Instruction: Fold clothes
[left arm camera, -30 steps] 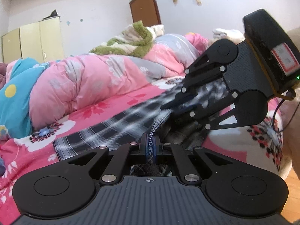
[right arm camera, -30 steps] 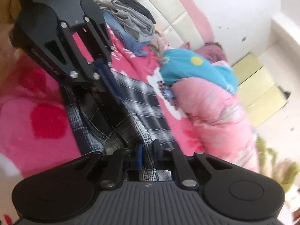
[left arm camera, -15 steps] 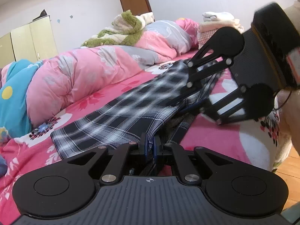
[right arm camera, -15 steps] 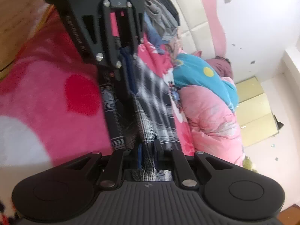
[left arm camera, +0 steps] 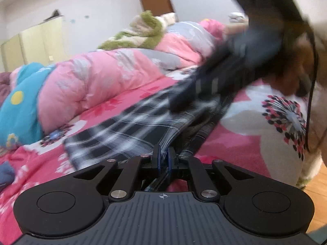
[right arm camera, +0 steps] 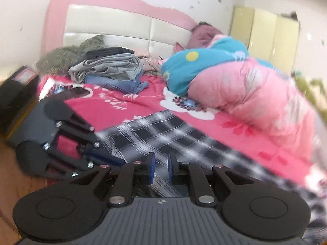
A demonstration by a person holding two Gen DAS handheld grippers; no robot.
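a black-and-white plaid garment [left arm camera: 130, 130] lies stretched flat across the pink floral bedsheet [left arm camera: 235, 143], its near edge bunched and lifted.

**Two low wrist views crossing over the bed**

My left wrist camera sits low over the left gripper [left arm camera: 163, 159], facing along the pink floral bed [left arm camera: 235, 143] toward the brown wooden door [left arm camera: 156, 0]. My right wrist camera looks over the right gripper [right arm camera: 161, 165] toward the pink padded headboard [right arm camera: 114, 18]. Both share the black-and-white plaid garment [right arm camera: 163, 134], the rolled pink quilt [left arm camera: 92, 81] and each other's gripper, close up.
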